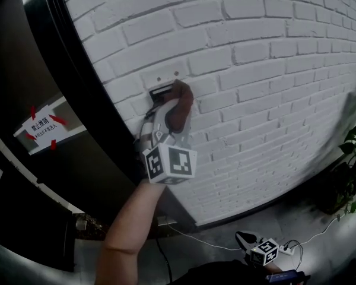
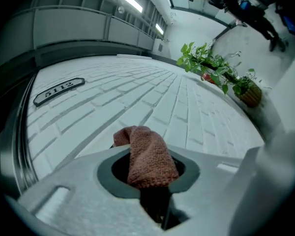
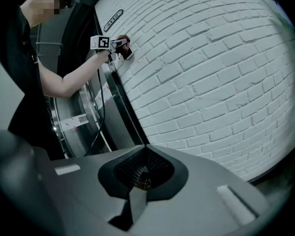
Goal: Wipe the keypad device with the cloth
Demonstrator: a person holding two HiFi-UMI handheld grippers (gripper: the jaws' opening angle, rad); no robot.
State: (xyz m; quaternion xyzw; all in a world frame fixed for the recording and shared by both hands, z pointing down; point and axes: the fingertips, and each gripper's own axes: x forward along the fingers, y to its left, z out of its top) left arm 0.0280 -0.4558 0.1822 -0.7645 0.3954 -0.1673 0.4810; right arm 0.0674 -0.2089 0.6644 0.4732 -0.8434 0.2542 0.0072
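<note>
Evidently the left gripper [image 1: 165, 114], jaws clamped on the reddish cloth [image 1: 179, 108], held it against the lower right of the wall-mounted keypad device [image 1: 160, 92], whose bare part lay up-left, while the right gripper [image 1: 243, 238], closed and empty, hung well below the device.

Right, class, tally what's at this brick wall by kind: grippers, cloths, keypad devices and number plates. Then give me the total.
grippers: 2 (left gripper, right gripper)
cloth: 1
keypad device: 1
number plate: 1
total: 5
</note>
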